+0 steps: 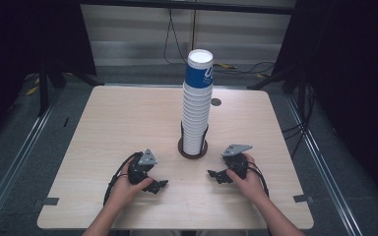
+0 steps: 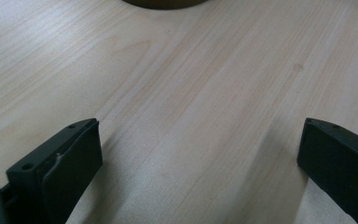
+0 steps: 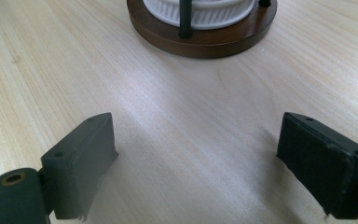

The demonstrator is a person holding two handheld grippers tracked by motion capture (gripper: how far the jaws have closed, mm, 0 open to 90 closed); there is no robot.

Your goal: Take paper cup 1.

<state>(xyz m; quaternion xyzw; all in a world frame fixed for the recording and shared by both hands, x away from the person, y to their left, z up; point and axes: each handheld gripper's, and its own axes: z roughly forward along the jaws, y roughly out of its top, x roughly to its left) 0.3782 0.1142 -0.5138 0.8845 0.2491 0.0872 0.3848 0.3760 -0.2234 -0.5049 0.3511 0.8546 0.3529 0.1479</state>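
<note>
A tall stack of white paper cups (image 1: 197, 110), its top cup banded in blue, stands in a round brown wooden holder (image 1: 193, 149) with thin black posts at the table's middle. My left gripper (image 1: 156, 186) rests low on the table to the holder's front left, open, with bare wood between its jaws (image 2: 200, 154). My right gripper (image 1: 215, 174) rests to the holder's front right, open too, nothing between its jaws (image 3: 196, 158). The holder's base (image 3: 200, 39) and the bottom cup's ribbed rim (image 3: 205, 11) lie just ahead of the right gripper. An edge of the base (image 2: 163, 3) shows ahead of the left gripper.
The pale wooden table (image 1: 118, 118) has a small dark round inset (image 1: 216, 102) behind the cup stack. Black curtains hang at both sides, cables run on the floor beyond the far edge, and metal rails flank the table.
</note>
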